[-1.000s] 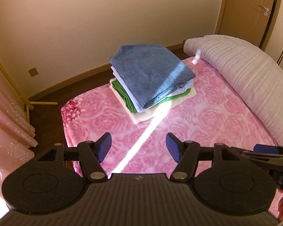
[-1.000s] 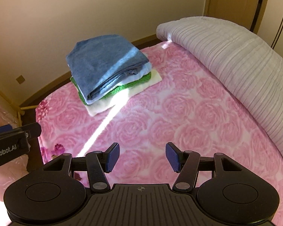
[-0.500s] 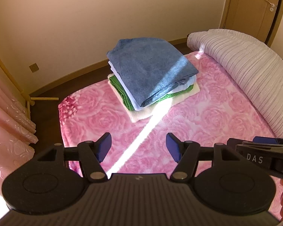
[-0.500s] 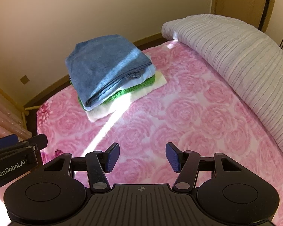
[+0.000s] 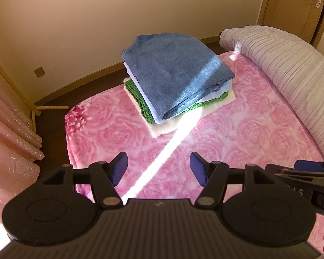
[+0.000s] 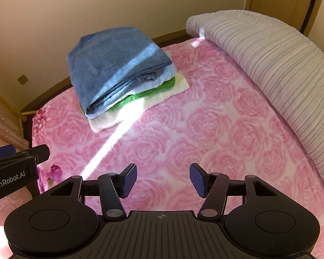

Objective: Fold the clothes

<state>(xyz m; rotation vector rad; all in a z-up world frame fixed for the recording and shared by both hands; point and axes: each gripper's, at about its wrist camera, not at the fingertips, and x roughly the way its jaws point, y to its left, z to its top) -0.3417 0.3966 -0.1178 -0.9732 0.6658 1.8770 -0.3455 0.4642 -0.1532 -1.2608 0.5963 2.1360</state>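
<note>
Both grippers have drawn back a little, so the pile of folded clothes (image 5: 175, 79) sits slightly farther off than a second ago. Left gripper (image 5: 158, 170) and right gripper (image 6: 163, 180) hang released, jaws spread wide, holding nothing, over the pink bedspread (image 6: 216, 133). That pile, a blue garment (image 6: 116, 64) on top, rests near the bed's far edge by the wall (image 5: 97, 21). Open bedspread lies between pile and grippers, crossed by a sunlight strip (image 5: 162, 153). A rolled grey quilt (image 6: 270, 60) bounds the right side.
</note>
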